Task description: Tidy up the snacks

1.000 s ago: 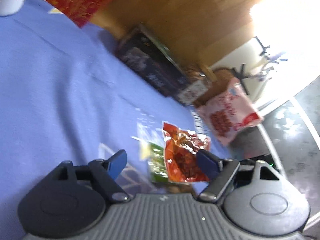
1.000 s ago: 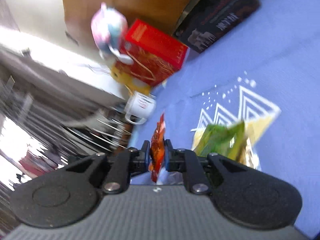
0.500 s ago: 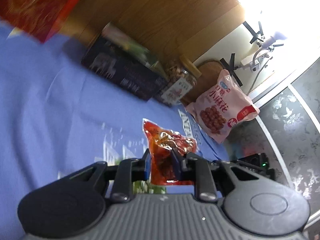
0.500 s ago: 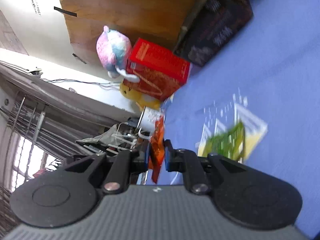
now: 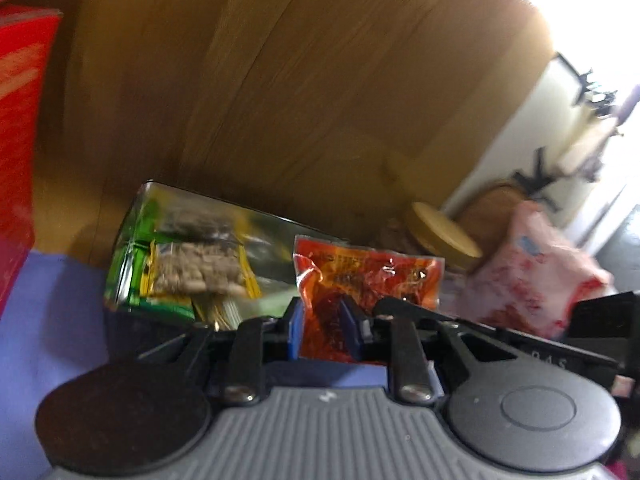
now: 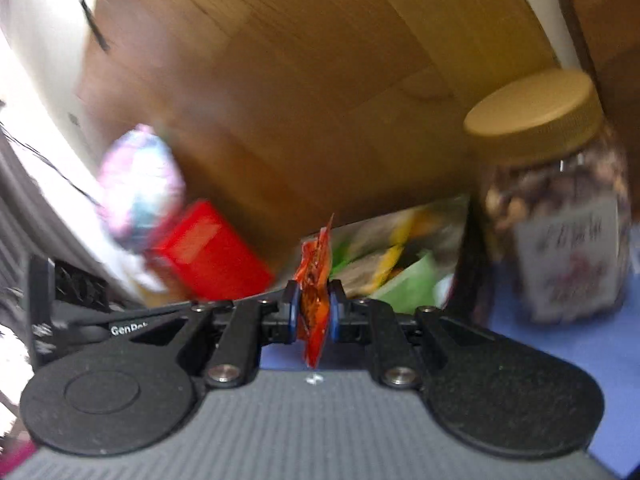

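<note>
My left gripper (image 5: 322, 326) is shut on a red-orange snack packet (image 5: 368, 280), held up flat toward the camera. My right gripper (image 6: 314, 314) is shut on a second red-orange snack packet (image 6: 316, 276), seen edge-on. Both are raised above the blue tablecloth (image 5: 48, 320) and face an open box of green and yellow snack packs (image 5: 192, 256), which also shows in the right wrist view (image 6: 392, 256) just beyond the packet.
A jar of nuts with a tan lid (image 6: 560, 216) stands right of the box. A pink snack bag (image 5: 536, 276) lies further right. A red box (image 6: 208, 252) and a pastel plush toy (image 6: 140, 184) are at left. A wooden panel (image 5: 320, 80) is behind.
My left gripper shut on the red-orange packet and lifted it off the cloth. Both grippers moved toward the snack box, which now looms close.
</note>
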